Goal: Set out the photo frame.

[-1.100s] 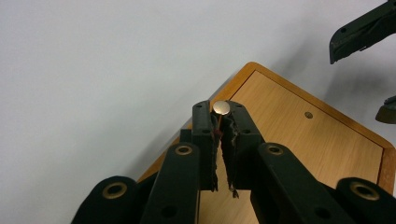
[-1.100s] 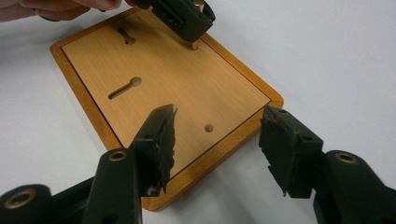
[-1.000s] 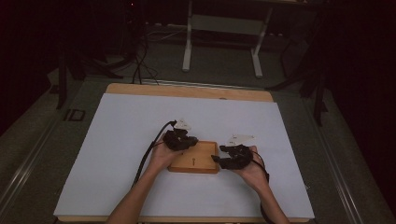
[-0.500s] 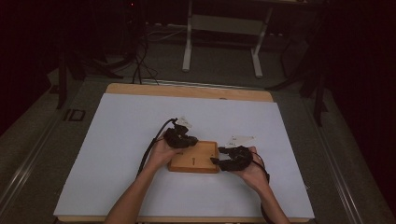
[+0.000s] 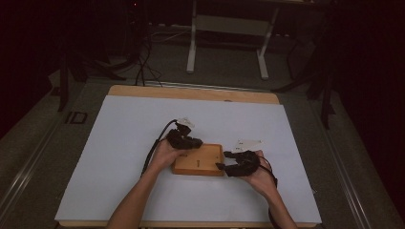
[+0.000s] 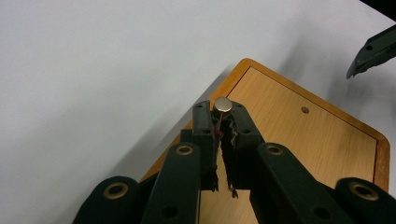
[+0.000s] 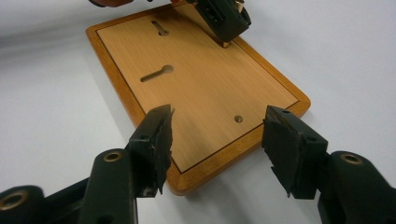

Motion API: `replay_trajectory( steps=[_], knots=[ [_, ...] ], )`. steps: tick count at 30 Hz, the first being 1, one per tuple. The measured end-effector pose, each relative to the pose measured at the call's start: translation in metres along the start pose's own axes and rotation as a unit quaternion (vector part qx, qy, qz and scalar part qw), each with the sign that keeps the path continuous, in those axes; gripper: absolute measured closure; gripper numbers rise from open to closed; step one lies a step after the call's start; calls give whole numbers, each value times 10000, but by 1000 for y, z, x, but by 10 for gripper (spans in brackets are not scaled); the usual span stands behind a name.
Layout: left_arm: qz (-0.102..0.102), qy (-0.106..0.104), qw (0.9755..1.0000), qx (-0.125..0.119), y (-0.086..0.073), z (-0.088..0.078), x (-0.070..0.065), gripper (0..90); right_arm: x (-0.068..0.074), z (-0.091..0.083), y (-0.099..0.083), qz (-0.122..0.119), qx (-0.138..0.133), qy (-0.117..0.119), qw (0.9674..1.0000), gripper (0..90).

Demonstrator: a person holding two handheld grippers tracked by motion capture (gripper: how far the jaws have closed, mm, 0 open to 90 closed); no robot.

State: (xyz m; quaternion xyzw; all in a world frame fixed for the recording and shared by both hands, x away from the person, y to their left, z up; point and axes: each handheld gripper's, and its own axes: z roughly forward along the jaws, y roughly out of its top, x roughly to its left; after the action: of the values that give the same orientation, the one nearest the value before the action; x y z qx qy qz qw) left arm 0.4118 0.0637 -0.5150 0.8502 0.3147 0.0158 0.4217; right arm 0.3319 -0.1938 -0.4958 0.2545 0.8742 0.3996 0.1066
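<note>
The wooden board (image 5: 198, 160) lies near the surface's front edge. The left hand-held gripper (image 6: 219, 114) pinches a small metal pin (image 6: 222, 104) over the board's corner; the right hand-held gripper (image 7: 215, 135), jaws just opening and empty, straddles the opposite edge. Lower the pin straight into its hole (image 6: 305, 110), steadying the board.

Black tools (image 5: 191, 141) — brass-ringed screw holes, frayed pads (image 7: 161, 140) (cables trailing) — bare forearms.
</note>
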Motion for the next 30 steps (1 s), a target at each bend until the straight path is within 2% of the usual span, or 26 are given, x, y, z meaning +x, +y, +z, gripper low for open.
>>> replay_trajectory(
  steps=[10, 18, 30],
  knots=[
    [-154, -118, 9998, 0, 1, 1, 4, 845, 6, -2, -1, -138, 18, 181, 9997, 358],
    [-256, -222, 9994, 4, 1, 2, 7, 845, 6, 0, -5, -128, 90, 259, 9995, 323],
    [-400, -356, 9985, 130, 5, 2, 12, 845, 7, 3, -11, -144, 156, 147, 9997, 230]
  ],
)
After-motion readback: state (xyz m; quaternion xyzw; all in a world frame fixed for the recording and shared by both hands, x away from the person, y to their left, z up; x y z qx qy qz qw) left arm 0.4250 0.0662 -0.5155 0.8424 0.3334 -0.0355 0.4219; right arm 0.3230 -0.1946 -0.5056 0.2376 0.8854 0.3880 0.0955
